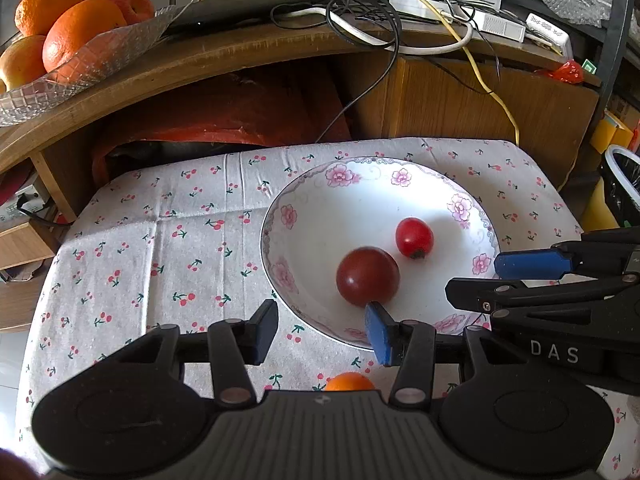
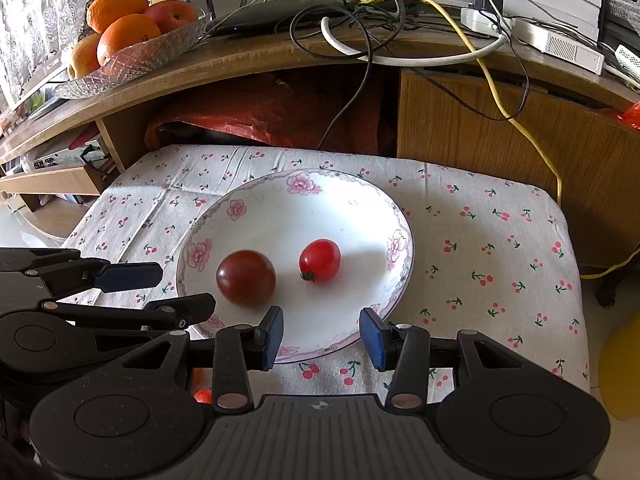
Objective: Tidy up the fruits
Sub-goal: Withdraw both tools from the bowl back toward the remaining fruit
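Observation:
A white floral plate (image 1: pixel 320 208) (image 2: pixel 352 208) lies on the cherry-print cloth. On it rest a dark red tomato (image 1: pixel 367 276) (image 2: pixel 245 277) and a smaller bright red tomato (image 1: pixel 414 237) (image 2: pixel 320 260). My left gripper (image 1: pixel 322 334) hangs open over the plate's near-left rim, empty; its right fingertip (image 1: pixel 378 334) stands just in front of the dark tomato. My right gripper (image 2: pixel 322 336) is open and empty above the plate's near edge. An orange fruit (image 1: pixel 349 382) peeks out under the left gripper. Each gripper shows from the side in the other's view.
A glass dish (image 1: pixel 80 68) (image 2: pixel 136 60) of oranges and an apple sits on the wooden shelf behind. Tangled cables (image 2: pixel 360 12) and power strips lie on that shelf. A red bag (image 1: pixel 240 112) fills the space under it. Small red-orange pieces (image 2: pixel 202 394) lie beneath the right gripper.

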A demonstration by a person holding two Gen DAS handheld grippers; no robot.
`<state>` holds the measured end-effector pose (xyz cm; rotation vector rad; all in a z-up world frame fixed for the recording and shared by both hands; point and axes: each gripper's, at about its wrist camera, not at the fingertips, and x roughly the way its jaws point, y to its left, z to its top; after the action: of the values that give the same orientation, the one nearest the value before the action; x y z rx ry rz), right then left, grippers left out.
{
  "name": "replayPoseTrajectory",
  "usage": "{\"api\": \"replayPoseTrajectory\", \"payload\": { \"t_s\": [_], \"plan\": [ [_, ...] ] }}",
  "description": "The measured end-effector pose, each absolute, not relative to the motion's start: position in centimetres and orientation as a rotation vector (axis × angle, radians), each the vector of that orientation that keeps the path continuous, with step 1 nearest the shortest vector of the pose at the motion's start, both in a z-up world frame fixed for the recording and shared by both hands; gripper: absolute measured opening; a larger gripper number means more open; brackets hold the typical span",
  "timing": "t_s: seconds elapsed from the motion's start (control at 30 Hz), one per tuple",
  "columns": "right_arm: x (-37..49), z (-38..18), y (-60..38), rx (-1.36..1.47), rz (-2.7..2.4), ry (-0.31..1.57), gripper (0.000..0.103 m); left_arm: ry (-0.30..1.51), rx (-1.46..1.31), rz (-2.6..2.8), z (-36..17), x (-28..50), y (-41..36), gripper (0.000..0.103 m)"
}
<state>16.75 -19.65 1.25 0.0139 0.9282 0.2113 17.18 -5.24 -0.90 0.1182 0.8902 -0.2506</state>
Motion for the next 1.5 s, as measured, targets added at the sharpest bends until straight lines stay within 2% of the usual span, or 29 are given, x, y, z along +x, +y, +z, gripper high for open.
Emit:
{"api": "replayPoseTrajectory", "payload": {
  "t_s": [1.27, 1.5],
  "plan": [
    [13.5, 2.3, -17.0, -0.030, 0.322, 0.959, 0.040, 0.885, 0.172, -0.291, 1.0, 12.7, -2.5, 0.055],
    [12.7, 1.7, -15.9, -0.070, 0.368, 0.984, 0.047, 0.897, 0.183, -0.326, 0.8, 11.1, -0.9, 0.056]
  ]
}}
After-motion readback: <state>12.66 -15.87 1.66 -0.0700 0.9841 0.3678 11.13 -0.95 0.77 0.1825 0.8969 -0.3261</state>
